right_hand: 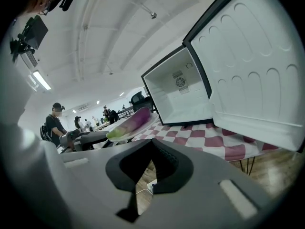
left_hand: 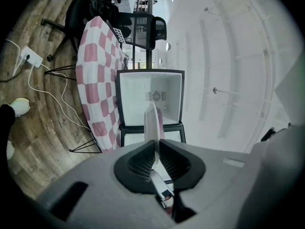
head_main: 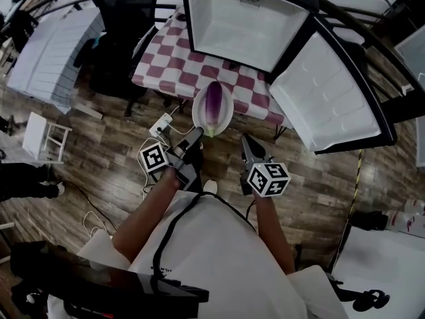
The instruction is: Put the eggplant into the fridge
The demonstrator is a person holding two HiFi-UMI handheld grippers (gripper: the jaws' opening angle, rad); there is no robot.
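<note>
At head view centre, the left gripper (head_main: 196,133) grips the near rim of a plate (head_main: 199,113) carrying the eggplant (head_main: 214,100). The open fridge (head_main: 246,18) is at 12 o'clock. The right gripper (head_main: 251,150), at 5 o'clock, is closed and empty. Left gripper view: jaws pinch the plate edge-on. Right gripper view: jaws together, eggplant at 11 o'clock.

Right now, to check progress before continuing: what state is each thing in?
fridge: door open, standing on the table.
eggplant: lying on the plate, outside the fridge.
plate: clamped at its rim.
left gripper: shut on plate.
right gripper: shut, empty.
</note>
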